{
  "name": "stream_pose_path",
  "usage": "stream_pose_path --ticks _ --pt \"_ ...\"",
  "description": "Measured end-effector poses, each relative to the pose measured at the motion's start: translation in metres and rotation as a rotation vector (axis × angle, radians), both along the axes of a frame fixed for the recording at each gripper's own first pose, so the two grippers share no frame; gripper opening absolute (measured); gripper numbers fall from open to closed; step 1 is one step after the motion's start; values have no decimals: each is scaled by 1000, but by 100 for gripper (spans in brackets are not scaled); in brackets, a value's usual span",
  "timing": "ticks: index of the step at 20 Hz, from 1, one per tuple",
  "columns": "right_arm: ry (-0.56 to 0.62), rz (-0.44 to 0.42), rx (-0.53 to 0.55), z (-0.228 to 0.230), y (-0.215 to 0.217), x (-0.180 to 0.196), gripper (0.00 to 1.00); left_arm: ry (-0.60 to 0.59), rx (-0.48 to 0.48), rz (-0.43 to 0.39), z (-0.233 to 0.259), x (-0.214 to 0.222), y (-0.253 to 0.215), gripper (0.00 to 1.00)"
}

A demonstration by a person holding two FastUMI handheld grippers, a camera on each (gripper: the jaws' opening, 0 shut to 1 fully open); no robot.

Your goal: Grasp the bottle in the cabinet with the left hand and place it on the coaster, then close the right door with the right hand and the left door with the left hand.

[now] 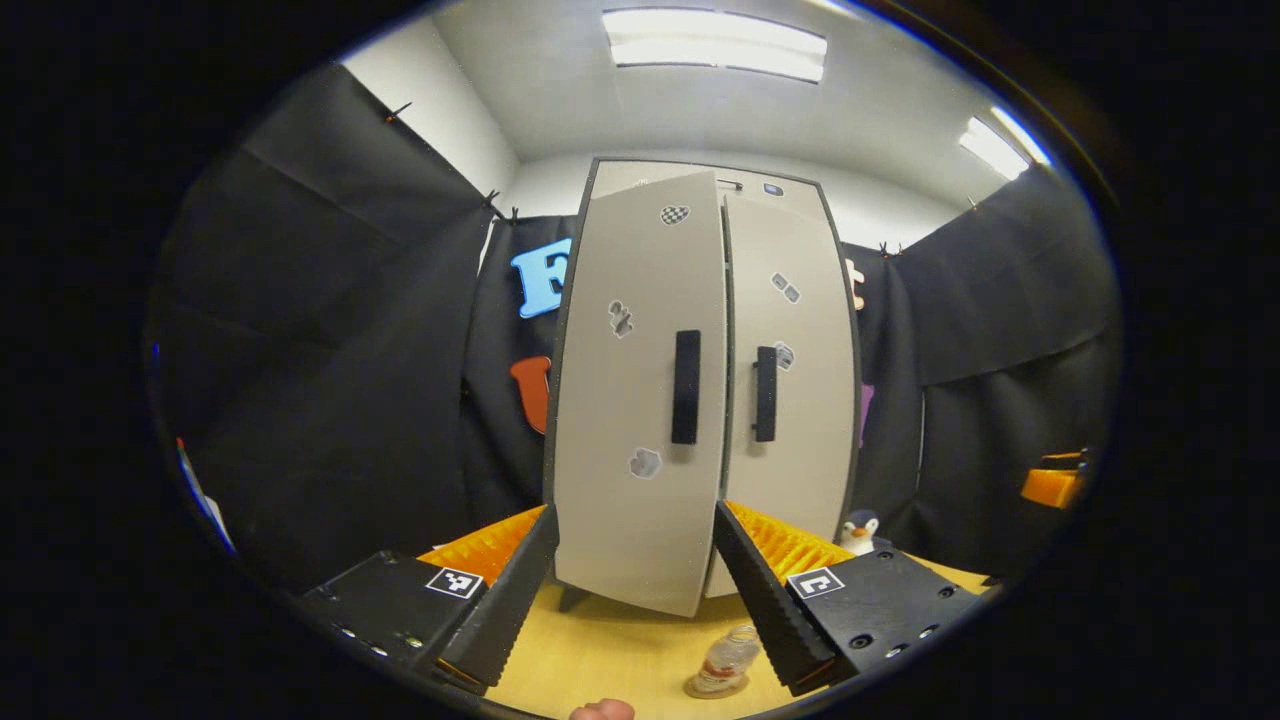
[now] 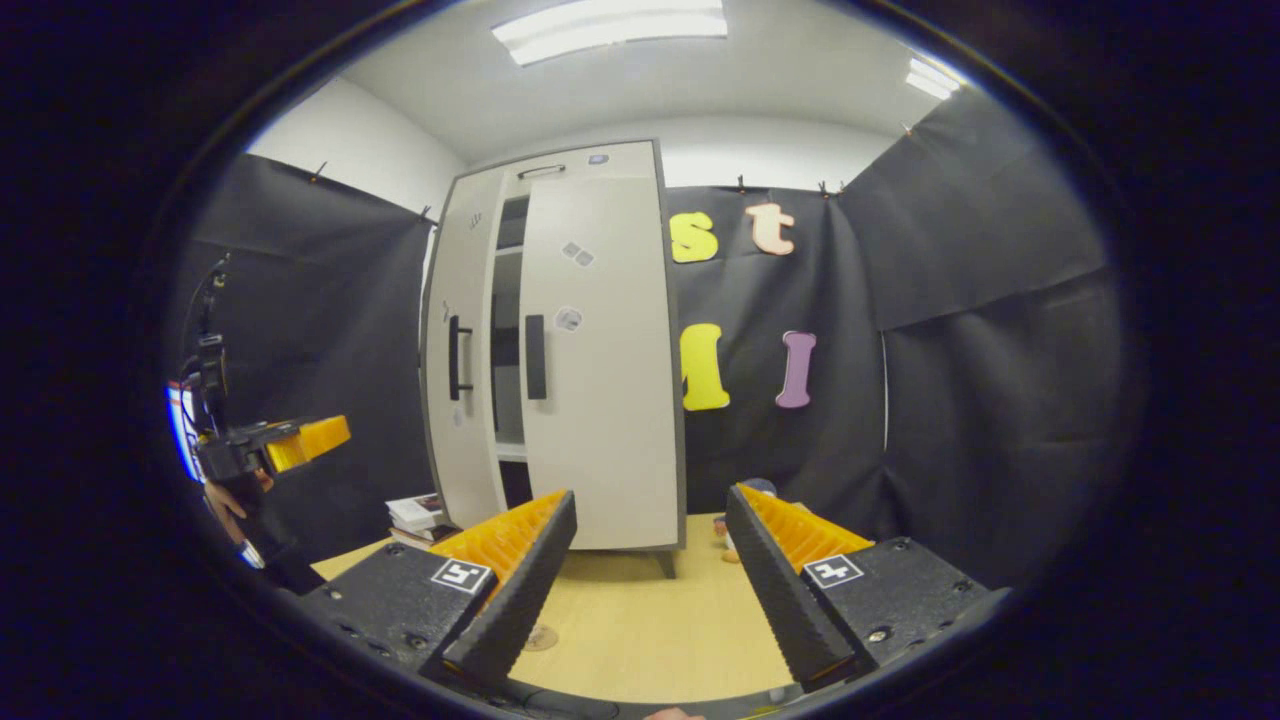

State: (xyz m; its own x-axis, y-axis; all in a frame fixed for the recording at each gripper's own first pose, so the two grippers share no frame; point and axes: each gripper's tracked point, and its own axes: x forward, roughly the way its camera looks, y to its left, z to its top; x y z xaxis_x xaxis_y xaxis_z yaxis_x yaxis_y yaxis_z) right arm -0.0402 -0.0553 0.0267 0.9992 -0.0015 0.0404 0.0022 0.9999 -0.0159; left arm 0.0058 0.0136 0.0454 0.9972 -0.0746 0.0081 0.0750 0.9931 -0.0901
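- Already your bottle (image 1: pixel 727 660) stands on the coaster (image 1: pixel 716 687), seen in the left gripper view.
- Your left gripper (image 1: pixel 632 600) and right gripper (image 2: pixel 650 585) gape, empty.
- Right gripper view exposes the left door (image 2: pixel 458 390) ajar.

You have a penguin toy (image 1: pixel 858 531) standing on the yellow wooden table (image 1: pixel 610 650) by the black cloth wall (image 1: pixel 330 380). In the right gripper view, a stack of books (image 2: pixel 418 515) lies on the table. Ceiling light panels (image 1: pixel 715 45) glow overhead.
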Motion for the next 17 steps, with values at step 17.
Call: stream_pose_path --ticks 17 --pt "-26 18 27 -7 21 7 98 -9 -38 23 -30 -27 -25 99"
